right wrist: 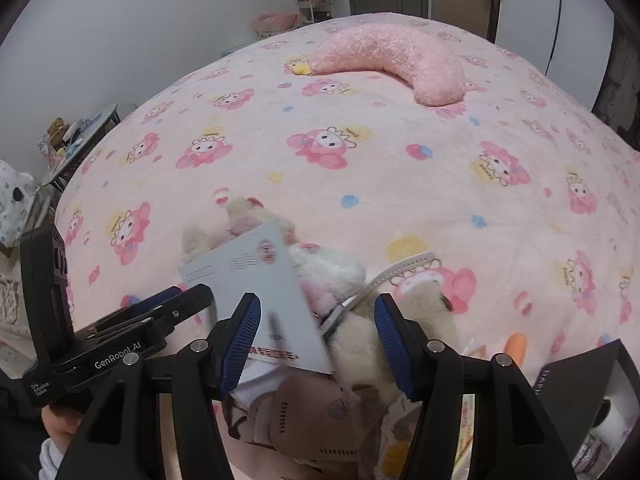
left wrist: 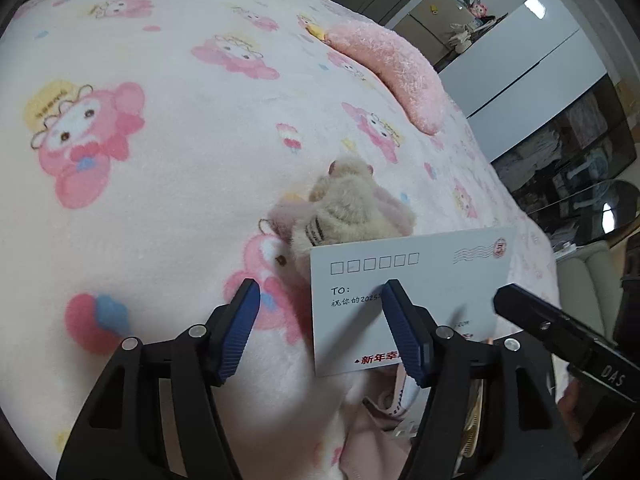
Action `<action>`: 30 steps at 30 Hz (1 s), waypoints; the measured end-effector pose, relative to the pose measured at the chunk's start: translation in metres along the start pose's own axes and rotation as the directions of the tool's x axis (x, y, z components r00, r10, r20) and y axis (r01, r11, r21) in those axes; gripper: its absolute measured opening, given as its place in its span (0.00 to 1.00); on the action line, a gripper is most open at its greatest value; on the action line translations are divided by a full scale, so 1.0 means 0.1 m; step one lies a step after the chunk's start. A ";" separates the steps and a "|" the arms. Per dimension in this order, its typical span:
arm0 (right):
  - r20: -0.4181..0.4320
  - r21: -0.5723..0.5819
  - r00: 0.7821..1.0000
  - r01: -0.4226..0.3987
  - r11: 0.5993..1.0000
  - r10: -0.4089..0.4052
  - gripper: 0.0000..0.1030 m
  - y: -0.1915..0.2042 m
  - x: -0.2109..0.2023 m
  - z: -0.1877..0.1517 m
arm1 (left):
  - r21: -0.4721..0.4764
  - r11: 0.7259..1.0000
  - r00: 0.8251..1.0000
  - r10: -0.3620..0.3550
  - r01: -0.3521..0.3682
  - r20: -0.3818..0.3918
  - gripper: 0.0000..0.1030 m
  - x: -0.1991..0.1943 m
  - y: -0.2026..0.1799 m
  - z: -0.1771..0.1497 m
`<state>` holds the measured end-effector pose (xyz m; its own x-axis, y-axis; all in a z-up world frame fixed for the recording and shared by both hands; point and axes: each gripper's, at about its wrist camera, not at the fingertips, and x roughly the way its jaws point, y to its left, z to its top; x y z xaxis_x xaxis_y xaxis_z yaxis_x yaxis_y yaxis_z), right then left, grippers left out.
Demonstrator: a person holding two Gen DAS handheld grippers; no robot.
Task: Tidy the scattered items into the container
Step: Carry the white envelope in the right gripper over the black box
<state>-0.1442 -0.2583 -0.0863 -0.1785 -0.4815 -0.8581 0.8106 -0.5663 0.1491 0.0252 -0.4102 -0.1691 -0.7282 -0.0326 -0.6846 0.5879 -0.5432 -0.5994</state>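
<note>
A pale blue postcard [left wrist: 416, 280] with "TO:" and red print stands tilted over a heap of small plush toys [left wrist: 352, 208] on the pink bed. It also shows in the right wrist view [right wrist: 264, 280]. My left gripper [left wrist: 320, 328] is open; its right finger lies in front of the card, not clamping it. My right gripper [right wrist: 316, 332] is open above the card's lower edge and a beige plush [right wrist: 360, 336]. A white comb [right wrist: 404, 268] lies across the plush. A dark box lid [right wrist: 576, 376] sits at the lower right. Whether anything grips the card is unclear.
A long pink plush pillow [right wrist: 400, 56] lies at the far side of the bed. A pink pouch [right wrist: 304, 412] and printed items lie under my right gripper. A small side table [right wrist: 80, 136] stands left of the bed. Cabinets [left wrist: 540, 60] stand to the right.
</note>
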 end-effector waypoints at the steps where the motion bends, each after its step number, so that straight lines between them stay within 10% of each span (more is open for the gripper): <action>1: -0.021 0.010 1.000 -0.021 1.000 0.021 0.53 -0.01 0.07 0.01 | 0.010 1.000 1.000 -0.011 0.011 -0.003 0.62 0.01 -0.03 -0.01; 4: -0.056 0.043 0.996 -0.071 0.997 0.074 0.30 -0.02 0.16 -0.04 | 0.037 0.999 0.999 -0.034 0.035 -0.034 0.60 0.04 -0.14 -0.03; 15: 0.080 0.104 0.997 -0.031 0.994 0.023 0.25 -0.23 -0.79 -0.41 | 0.207 0.962 0.984 -0.165 0.176 -0.070 0.60 -0.55 -1.04 -0.29; 22: 0.152 0.221 0.980 0.092 0.971 -0.128 0.27 -0.80 -1.75 -1.04 | 0.369 0.850 0.924 -0.319 0.377 -0.208 0.61 -0.61 -2.18 -0.81; 30: 0.103 0.362 0.953 0.231 0.903 -0.285 0.27 -1.68 -2.44 -1.98 | 0.450 0.734 0.843 -0.319 0.509 -0.433 0.61 -0.22 -3.30 -1.80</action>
<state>-0.1262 0.0868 0.0004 -0.4587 -0.3663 -0.8096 0.4886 -0.8650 0.1145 -0.0896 -0.0793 -0.0311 -0.6491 0.5092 -0.5652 -0.0979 -0.7927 -0.6017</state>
